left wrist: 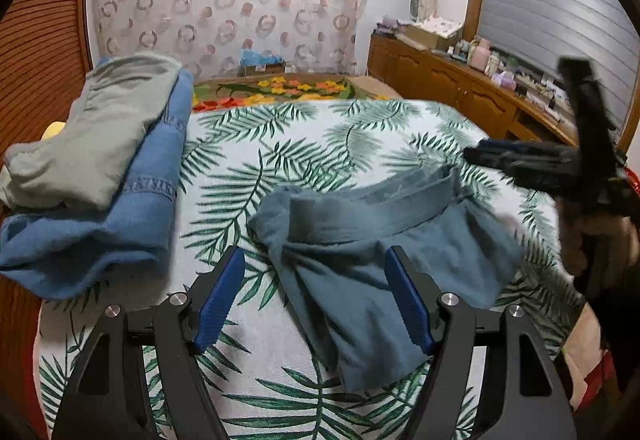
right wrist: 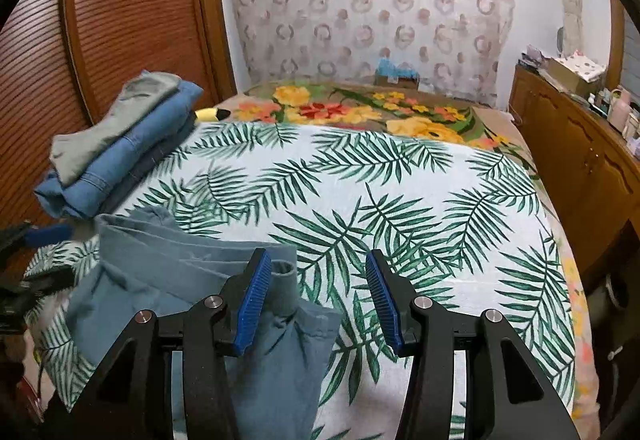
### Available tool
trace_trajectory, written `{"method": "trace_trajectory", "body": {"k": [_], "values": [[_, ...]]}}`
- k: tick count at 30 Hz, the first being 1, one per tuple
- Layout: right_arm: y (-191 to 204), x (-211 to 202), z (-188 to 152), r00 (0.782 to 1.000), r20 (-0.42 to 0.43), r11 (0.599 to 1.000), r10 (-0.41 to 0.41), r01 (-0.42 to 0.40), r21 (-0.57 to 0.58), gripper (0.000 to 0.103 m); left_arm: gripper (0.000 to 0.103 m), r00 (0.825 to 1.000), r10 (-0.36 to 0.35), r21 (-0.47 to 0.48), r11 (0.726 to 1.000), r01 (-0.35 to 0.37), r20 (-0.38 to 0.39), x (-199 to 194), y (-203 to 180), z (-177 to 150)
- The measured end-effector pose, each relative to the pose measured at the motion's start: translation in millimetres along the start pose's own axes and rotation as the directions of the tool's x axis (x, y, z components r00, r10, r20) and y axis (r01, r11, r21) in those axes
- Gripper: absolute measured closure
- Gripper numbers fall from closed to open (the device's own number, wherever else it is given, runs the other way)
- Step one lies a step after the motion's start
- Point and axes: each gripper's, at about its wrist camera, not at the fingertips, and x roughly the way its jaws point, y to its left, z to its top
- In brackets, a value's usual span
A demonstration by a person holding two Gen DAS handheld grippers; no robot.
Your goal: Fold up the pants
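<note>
The left gripper (left wrist: 315,296) stands open with nothing held, over the folded grey-blue pants (left wrist: 372,256) at lower centre on the palm-leaf bedspread (left wrist: 304,144). The right gripper (right wrist: 319,298) is open too, the pants (right wrist: 168,280) at its lower left. A stack of folded clothes (left wrist: 100,168) lies upper left.
</note>
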Motion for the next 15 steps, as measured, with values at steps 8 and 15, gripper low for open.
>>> {"method": "trace_trajectory", "body": {"k": [8,15], "values": [[4,6,-13,0.997,-0.052,0.997,0.057,-0.059,-0.042,0.055,0.030,0.999,0.016,-0.006,1.000,-0.016,-0.046,17,3,-8],[0,44,-3,0.986,-0.132,0.994,0.106,-0.108,-0.008,0.070,0.030,0.997,0.022,-0.015,1.000,-0.023,-0.072,28,9,-15]]}}
